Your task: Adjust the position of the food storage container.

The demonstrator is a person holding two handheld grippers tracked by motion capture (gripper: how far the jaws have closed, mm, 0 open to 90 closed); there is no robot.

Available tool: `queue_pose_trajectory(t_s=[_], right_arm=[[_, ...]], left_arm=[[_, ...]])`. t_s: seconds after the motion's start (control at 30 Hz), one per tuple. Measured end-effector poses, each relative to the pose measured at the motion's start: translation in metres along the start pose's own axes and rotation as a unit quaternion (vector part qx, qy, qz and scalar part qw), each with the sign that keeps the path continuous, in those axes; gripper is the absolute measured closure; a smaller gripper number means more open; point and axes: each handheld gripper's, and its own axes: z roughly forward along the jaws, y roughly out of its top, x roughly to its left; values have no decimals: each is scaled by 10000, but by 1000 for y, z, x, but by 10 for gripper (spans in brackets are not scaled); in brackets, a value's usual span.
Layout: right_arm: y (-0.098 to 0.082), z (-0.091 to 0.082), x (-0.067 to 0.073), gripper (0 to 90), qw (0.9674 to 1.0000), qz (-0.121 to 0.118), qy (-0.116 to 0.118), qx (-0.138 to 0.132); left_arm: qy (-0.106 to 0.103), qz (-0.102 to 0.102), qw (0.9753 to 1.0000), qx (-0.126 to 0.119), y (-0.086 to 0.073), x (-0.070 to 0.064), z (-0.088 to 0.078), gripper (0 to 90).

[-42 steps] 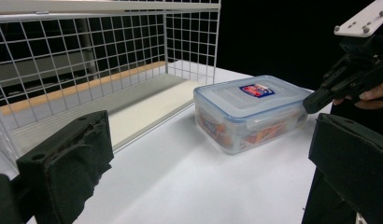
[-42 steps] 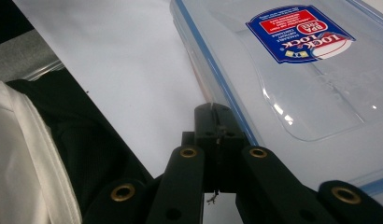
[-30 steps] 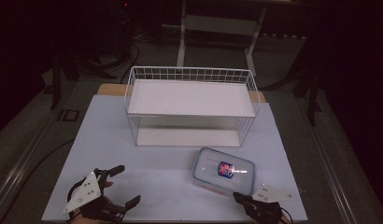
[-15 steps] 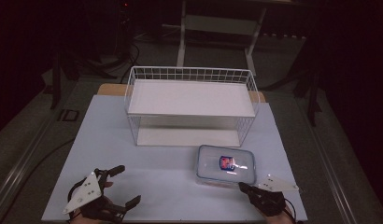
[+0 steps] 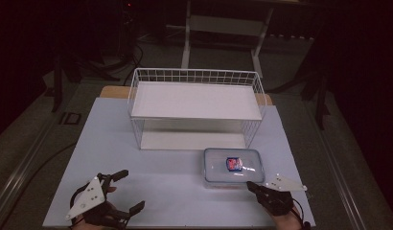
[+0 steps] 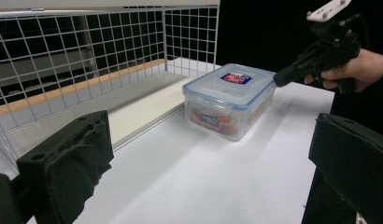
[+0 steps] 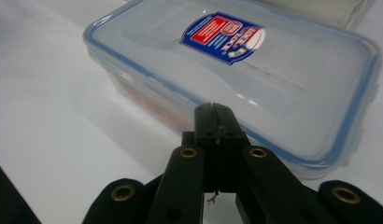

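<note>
A clear plastic container [image 5: 233, 166] with a blue-rimmed lid sits on the white worktop [image 5: 175, 191], just in front of a white wire rack [image 5: 197, 108]. The right gripper [image 5: 254, 187], its fingers pressed together, points its tip at the container's near edge. The left gripper [image 5: 127, 191], fingers spread wide, rests well apart near the worktop's front.

A dim lab or test room, by the look of it: a white tabletop [image 5: 185, 182] lit alone, cables [image 5: 132, 52] trailing over the dark floor, bare metal stand legs [image 5: 187, 28] behind.
</note>
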Motion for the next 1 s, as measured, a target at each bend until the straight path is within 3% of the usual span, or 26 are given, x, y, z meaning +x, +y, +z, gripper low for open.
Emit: queue_pose_trajectory(t_s=[0.07,0.2,0.33,0.4,0.43,0.5,0.67,0.83,1.0], right_arm=[[4,-5,-2,899,9999,3,-34,-131],[12,-15,-19,900,9990,70,-319,-314],[14,-14,-41,900,9971,100,-706,-254],[13,-12,-46,900,9967,119,-767,-231],[11,-6,-58,900,9959,171,-878,-114],[9,-1,-65,900,9958,272,-867,-74],[9,12,-72,900,9960,211,-863,52],[7,18,-74,900,9965,355,-751,7],[9,20,-68,900,9971,286,-699,24]], left_arm=[[1,-11,10000,1,0,0,0,0],[-2,-15,10000,-1,0,0,1,0],[-1,-16,10000,-1,0,0,1,0],[4,-36,10000,6,-1,0,2,0],[0,-48,10000,6,-1,1,2,0],[-3,-54,10000,12,-1,0,3,0],[-8,-57,10000,39,-1,0,4,0],[-23,-37,10000,60,-2,0,3,0],[-44,-33,10000,75,-2,-1,5,0]])
